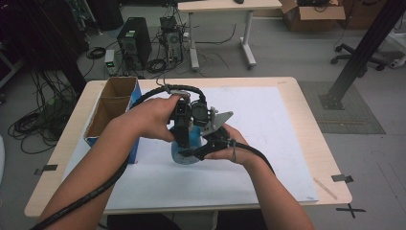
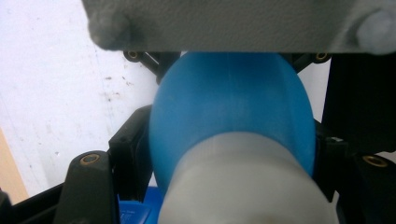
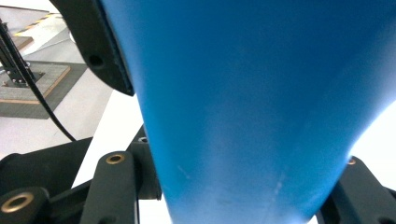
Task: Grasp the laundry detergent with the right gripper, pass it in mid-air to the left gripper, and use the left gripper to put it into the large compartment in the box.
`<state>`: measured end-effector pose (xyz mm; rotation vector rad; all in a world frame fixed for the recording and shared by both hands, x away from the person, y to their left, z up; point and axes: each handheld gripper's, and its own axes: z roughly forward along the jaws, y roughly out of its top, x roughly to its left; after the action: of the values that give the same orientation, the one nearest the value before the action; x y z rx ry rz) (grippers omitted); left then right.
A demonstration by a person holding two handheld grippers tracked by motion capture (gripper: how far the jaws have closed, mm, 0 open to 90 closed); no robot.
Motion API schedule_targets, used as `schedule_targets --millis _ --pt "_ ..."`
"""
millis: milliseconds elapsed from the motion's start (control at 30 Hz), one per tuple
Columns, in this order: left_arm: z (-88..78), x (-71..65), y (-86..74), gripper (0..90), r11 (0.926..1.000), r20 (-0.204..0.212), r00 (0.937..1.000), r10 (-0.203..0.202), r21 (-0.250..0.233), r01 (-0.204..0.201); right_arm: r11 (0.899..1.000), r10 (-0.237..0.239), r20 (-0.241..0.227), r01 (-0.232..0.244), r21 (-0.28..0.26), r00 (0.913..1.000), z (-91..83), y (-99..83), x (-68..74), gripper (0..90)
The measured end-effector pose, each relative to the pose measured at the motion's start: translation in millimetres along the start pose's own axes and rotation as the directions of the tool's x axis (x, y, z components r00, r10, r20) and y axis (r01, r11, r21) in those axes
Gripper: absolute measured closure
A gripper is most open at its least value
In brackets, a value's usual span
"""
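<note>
I hold a blue bottle (image 1: 187, 143) upright near the middle of the white mat (image 1: 268, 139), slightly left of centre and toward the near edge. It has a rounded blue shoulder and a white cap (image 2: 243, 182) or neck section on top; its base sits on or just above the mat, and I cannot tell which.

Handling, as I judge it: the body looks like smooth moulded plastic, so it is probably light, fairly stiff and somewhat slippery. The tapering wall seen in the right gripper view could let the jaws slide toward the narrow end. I would take hold on the widest part of the body for support and on the cap for any twisting.

The right gripper (image 1: 203, 151) is closed on the lower body of the bottle from the right, black jaws on either side of the blue wall. The left gripper (image 1: 182, 136) comes down from above; in the left gripper view its jaws flank the bottle at the shoulder below the cap and appear to press on it.

Whether the bottle contains anything is not visible. To the left, at the table (image 1: 306, 110) edge, stands an open cardboard box (image 1: 111, 108) with two compartments; both look empty from this angle.
</note>
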<state>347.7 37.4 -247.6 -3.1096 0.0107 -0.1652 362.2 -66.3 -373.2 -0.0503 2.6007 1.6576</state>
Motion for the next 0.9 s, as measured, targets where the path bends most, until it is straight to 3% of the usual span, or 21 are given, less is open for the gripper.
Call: schedule_targets --millis 300,367,433,667,833,900 --pt "1.1 -1.9 3.7 37.1 0.9995 -0.017 0.9997 -0.015 0.027 0.015 1.000 0.014 0.001 -0.014 -0.003 0.9999 0.3 0.2 1.0 44.9" --pt "1.2 -2.1 3.5 37.3 0.9994 -0.013 0.9997 -0.020 0.028 0.020 1.000 -0.005 0.011 0.005 0.004 0.9999 0.1 -0.2 -0.2 44.9" --pt "0.4 -3.5 4.2 37.5 0.9990 -0.016 0.9997 -0.021 0.038 0.021 1.000 0.016 -0.007 -0.016 0.001 0.9998 0.1 0.2 2.1 44.7" --pt "-3.1 -4.8 7.8 37.7 0.9980 -0.026 0.9995 -0.018 0.060 0.020 1.000 -0.007 0.015 0.008 -0.025 0.9999 -0.4 -0.9 2.2 43.7" --pt "-6.7 -4.2 10.0 37.8 0.9977 -0.024 0.9992 -0.032 0.059 0.033 0.998 0.006 0.016 -0.005 -0.060 0.9998 -3.6 -2.7 2.8 41.8" --pt "-8.1 -4.3 10.8 37.8 0.9980 -0.029 0.9992 -0.026 0.057 0.028 0.996 0.038 0.010 -0.037 -0.076 0.9992 -5.0 -3.5 3.3 37.9"
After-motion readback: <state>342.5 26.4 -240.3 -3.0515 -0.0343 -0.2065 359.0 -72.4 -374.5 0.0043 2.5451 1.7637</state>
